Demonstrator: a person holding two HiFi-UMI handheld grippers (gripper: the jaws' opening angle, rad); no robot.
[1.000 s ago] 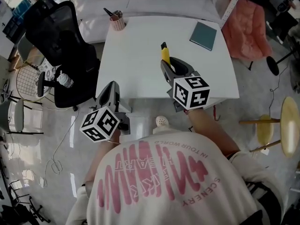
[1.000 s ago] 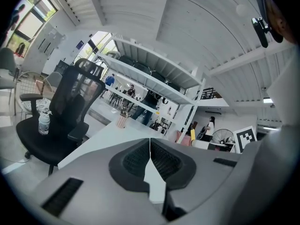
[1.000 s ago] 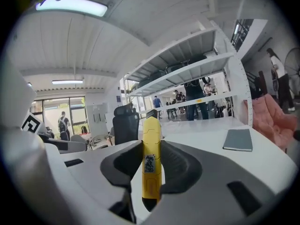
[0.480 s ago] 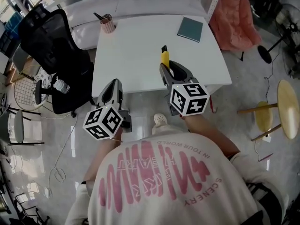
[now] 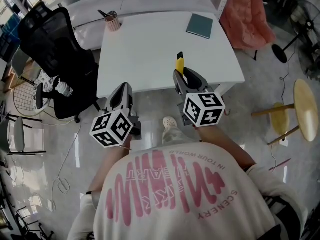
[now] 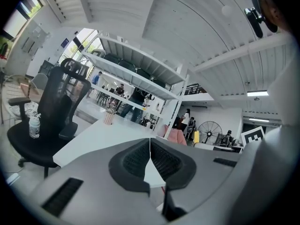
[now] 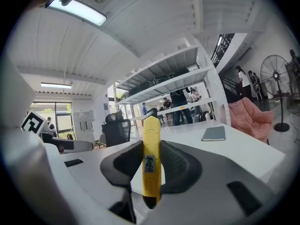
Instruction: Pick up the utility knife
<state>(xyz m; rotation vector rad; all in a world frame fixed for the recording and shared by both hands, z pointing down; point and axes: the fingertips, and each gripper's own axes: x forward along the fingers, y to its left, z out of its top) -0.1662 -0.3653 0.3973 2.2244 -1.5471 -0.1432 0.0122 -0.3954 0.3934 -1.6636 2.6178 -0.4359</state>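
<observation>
Utility knife (image 7: 151,161) in right tool (image 7: 152,165)

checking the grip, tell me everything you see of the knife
The knife is slim and yellow, plastic-looking, with a black far tip and a small printed label on its side. It is clamped between the right gripper's jaws, sticking out forward past them, over the white table's near edge.

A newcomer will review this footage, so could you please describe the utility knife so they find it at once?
Start at the white table, then find the right gripper at its near edge. The utility knife is clamped between its jaws, sticking out beyond them. It is the only yellow thing, unlike the flat teal notebook and the pink pen cup at the far corners.
</observation>
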